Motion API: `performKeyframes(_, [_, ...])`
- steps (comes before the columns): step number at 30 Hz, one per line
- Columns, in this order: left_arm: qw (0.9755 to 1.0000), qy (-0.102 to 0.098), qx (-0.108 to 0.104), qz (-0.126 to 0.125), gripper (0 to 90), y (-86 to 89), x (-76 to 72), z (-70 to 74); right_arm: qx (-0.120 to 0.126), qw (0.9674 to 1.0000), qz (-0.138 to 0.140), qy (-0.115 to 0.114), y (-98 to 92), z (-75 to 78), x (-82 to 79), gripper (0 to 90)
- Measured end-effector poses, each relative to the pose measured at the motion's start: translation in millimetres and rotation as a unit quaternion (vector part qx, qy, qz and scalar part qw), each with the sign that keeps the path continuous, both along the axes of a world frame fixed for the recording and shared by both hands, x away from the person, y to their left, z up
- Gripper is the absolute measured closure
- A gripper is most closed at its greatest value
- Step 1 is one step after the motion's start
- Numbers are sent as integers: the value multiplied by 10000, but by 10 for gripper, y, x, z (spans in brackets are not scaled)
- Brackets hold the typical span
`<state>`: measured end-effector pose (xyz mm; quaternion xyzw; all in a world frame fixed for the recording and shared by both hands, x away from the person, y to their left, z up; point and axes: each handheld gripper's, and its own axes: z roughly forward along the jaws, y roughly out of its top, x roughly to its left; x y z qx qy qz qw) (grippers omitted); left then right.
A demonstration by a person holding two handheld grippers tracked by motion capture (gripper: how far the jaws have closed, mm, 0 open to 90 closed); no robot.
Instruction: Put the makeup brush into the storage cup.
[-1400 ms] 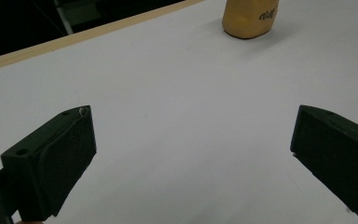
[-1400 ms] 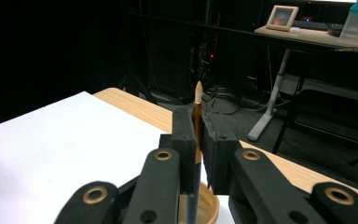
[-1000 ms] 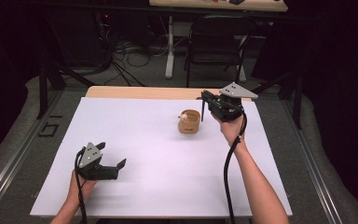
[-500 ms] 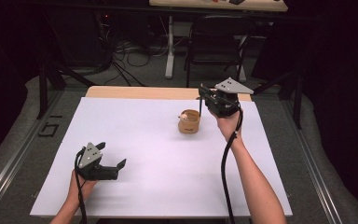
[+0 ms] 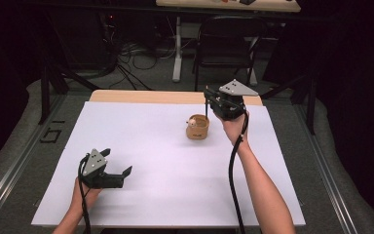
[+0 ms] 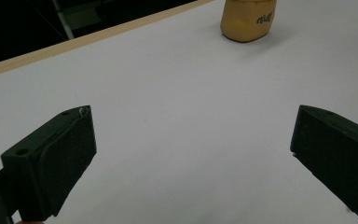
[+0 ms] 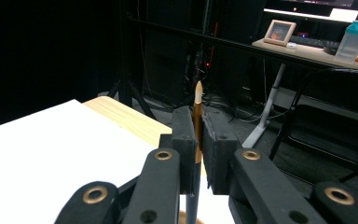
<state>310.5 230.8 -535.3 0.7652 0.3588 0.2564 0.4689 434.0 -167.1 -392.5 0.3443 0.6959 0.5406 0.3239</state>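
Right gripper (image 5: 207, 97), table's 1 o'clock: clenched on upright pencil (image 7: 197, 109), seemingly above tan cup (image 5: 197, 127). Left gripper (image 5: 117, 162), 7 o'clock: released, empty. Folding chair (image 5: 229, 36) beyond white table (image 5: 146, 161).

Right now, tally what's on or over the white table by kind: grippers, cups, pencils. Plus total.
Grippers: 2, the left gripper open and low over the white table, the right gripper shut on the pencil.
Cups: 1, the tan cup standing on the sheet.
Pencils: 1, the pencil upright between the right jaws.
Total: 4
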Motion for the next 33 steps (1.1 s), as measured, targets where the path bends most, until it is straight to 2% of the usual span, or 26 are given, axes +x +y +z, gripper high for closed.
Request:
performKeyframes(18, [10000,-16,8,-6,0,5,-6,4,-52,10000,-30,30,67,-96,108,844])
performKeyframes(33, [10000,-43,18,12,0,7,-6,4,-144,9998,-8,148,146,-212,224,844])
